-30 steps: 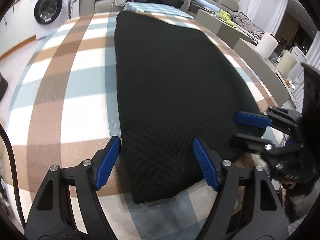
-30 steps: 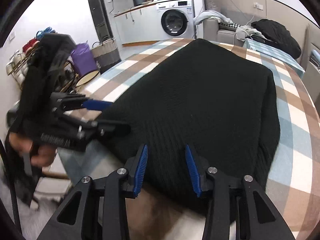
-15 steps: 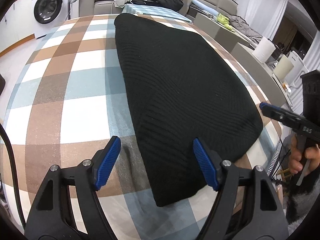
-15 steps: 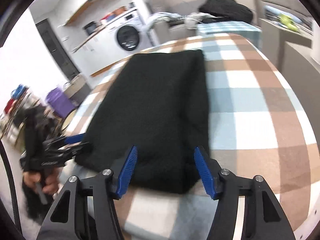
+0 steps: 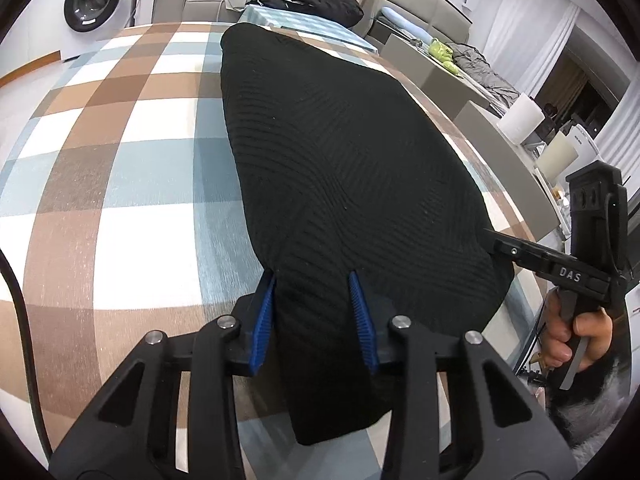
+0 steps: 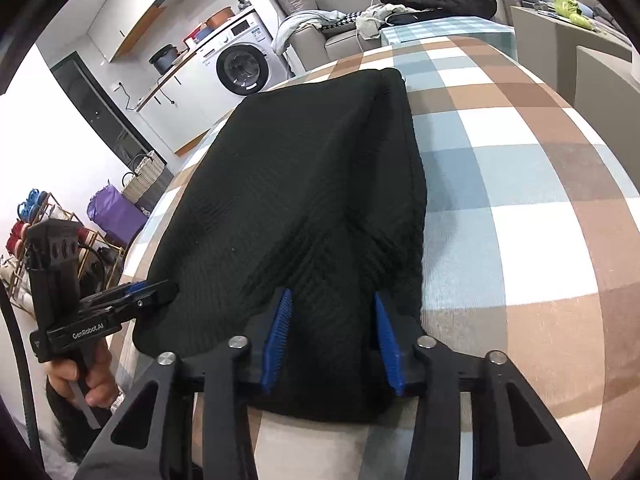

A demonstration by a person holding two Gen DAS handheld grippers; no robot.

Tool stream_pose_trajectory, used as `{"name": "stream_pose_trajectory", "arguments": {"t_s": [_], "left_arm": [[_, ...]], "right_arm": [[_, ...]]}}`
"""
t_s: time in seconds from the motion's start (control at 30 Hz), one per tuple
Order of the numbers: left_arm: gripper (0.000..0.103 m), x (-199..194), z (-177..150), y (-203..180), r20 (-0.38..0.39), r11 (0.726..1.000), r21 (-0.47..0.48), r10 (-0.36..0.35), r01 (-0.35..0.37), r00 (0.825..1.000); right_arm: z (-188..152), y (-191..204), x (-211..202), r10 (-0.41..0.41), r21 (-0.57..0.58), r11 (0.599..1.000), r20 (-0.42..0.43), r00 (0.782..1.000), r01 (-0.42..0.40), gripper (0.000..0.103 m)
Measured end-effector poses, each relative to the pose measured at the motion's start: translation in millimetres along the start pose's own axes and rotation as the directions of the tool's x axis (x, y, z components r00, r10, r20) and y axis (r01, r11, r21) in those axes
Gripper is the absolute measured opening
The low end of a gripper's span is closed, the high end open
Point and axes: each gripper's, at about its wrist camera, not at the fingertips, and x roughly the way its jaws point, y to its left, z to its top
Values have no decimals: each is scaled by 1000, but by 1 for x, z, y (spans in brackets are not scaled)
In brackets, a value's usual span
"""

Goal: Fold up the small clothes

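Both grippers, left (image 5: pixel 314 318) and right (image 6: pixel 332 336), have fingers pinching the black knit (image 5: pixel 340 152) at the counter's (image 5: pixel 120 168) near edge; next, lift evenly and fold toward the far edge.

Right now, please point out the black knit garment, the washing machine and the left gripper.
black knit garment (image 5: pixel 340 168), left wrist view, middle of fabric
washing machine (image 6: pixel 240 66), right wrist view, door
left gripper (image 5: pixel 314 316), left wrist view, between its fingertips

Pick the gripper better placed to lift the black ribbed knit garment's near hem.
Neither alone, probably: the left gripper and right gripper each clamp a near corner of the black ribbed knit garment on the checked tablecloth; lift together.
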Motion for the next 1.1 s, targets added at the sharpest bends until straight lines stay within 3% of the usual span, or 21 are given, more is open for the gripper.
{"name": "stream_pose_trajectory", "arguments": {"t_s": [0.13,0.53,0.73,0.83,0.97,1.07,1.1], "left_arm": [[33,6,12,7,14,1000,-8,18,-18,1000],[33,39,75,29,78,990,-39,140,-137,987],[33,44,87,30,85,987,-33,161,-159,983],[33,40,87,30,91,986,-32,168,-166,981],[38,26,83,25,122,980,-14,198,-198,973],[56,8,79,20,182,974,11,221,-227,958],[64,3,77,18,197,973,16,222,-229,955]], "right_arm": [[8,5,8,-2,-2,1000,5,1000,2,36],[62,28,57,-107,-38,993,40,993,109,36],[69,25,60,-102,-35,994,39,994,104,36],[66,23,52,-96,-26,995,49,994,97,44],[62,24,35,-108,-48,993,87,990,112,65],[59,28,18,-95,-79,991,126,988,105,86],[58,30,13,-92,-91,990,137,986,105,89]]}}
